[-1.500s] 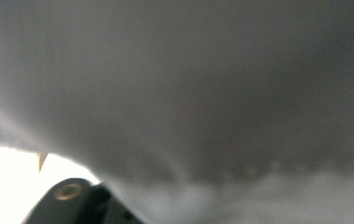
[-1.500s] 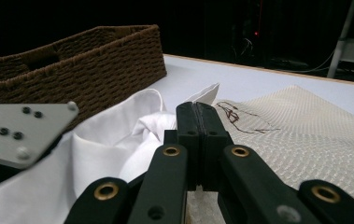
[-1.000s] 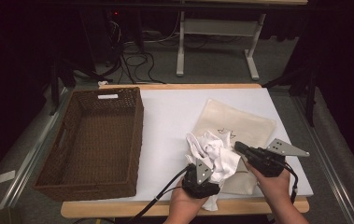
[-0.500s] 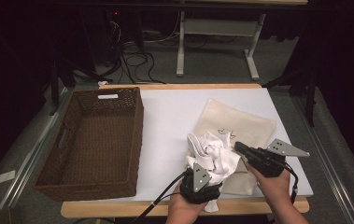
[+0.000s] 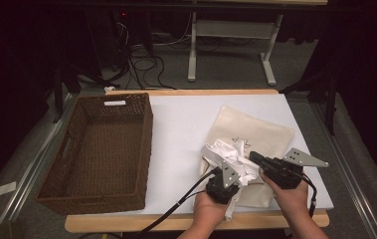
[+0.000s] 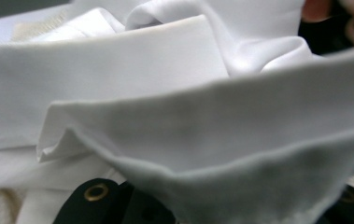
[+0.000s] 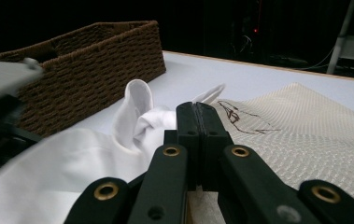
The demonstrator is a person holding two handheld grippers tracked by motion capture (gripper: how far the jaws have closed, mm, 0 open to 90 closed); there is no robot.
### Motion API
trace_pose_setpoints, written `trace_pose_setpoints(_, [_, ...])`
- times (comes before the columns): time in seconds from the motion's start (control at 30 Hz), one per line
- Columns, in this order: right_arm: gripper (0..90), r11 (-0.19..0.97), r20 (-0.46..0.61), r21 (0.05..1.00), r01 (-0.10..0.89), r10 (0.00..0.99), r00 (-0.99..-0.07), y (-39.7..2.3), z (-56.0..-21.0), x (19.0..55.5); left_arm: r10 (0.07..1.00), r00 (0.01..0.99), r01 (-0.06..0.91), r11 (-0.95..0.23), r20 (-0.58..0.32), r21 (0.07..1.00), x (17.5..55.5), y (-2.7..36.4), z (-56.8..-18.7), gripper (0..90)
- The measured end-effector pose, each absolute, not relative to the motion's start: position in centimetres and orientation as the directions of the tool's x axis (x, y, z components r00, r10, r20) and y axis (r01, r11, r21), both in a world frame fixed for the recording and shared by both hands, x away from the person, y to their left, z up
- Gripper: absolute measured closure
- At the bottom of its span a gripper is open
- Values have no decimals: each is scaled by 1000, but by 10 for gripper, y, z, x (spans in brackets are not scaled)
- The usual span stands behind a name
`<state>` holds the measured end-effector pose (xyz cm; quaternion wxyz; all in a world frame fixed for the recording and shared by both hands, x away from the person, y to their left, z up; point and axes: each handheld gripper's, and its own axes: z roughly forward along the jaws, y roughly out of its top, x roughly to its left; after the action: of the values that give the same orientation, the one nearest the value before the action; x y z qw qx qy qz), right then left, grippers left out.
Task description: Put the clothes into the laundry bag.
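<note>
Left gripper (image 5: 222,185) jaws have just been closing and are now clamping a fold of the white cloth (image 5: 232,155) lying on the beige bag (image 5: 260,132), right gripper (image 5: 255,160) pinching its far side, so lifting looks next.

Overhead view, 2 close gripper views
</note>
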<state>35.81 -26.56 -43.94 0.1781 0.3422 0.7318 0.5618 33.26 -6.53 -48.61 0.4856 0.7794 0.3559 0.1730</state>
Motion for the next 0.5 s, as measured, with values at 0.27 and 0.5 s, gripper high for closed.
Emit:
trace_pose_setpoints(0.27, [900,123,135,947,298,688,-713,-266,-438,356,713,688,459,-283,-135,842,349,-83,-499,757])
trace_pose_setpoints(0.5, [900,111,145,947,303,692,-707,-269,-437,356,690,719,371,-282,-81,885,325,-70,-489,352])
